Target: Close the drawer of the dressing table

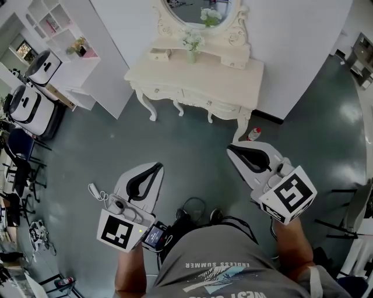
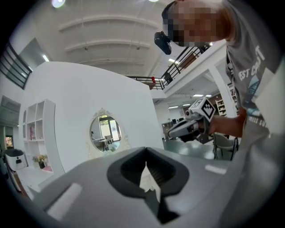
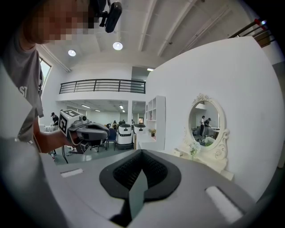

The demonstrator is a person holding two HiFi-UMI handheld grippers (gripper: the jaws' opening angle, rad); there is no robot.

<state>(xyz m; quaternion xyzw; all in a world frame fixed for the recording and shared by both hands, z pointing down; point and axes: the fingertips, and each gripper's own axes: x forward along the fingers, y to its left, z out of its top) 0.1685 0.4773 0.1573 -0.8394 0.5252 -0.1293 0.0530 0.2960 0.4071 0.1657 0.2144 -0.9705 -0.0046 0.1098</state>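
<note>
The cream dressing table (image 1: pixel 228 81) with its oval mirror (image 1: pixel 200 11) stands against the white wall ahead of me. Its front drawers (image 1: pixel 205 103) look nearly flush from above; I cannot tell whether one stands out. A small drawer box (image 1: pixel 159 55) and a flower vase (image 1: pixel 192 49) sit on top. My left gripper (image 1: pixel 158 166) and right gripper (image 1: pixel 231 150) hover over the floor, well short of the table, jaws together and holding nothing. The mirror (image 2: pixel 105 132) shows beyond the left gripper (image 2: pixel 145 165). In the right gripper view, the mirror (image 3: pixel 205 123) is beyond the right gripper (image 3: pixel 141 171).
A white shelf unit (image 1: pixel 61 35) stands left of the table, with white wheeled machines (image 1: pixel 26 105) and chairs (image 1: pixel 20 157) further left. A bottle (image 1: pixel 254 134) lies by the table's right leg. A cable (image 1: pixel 96 192) lies on the grey floor by my left gripper.
</note>
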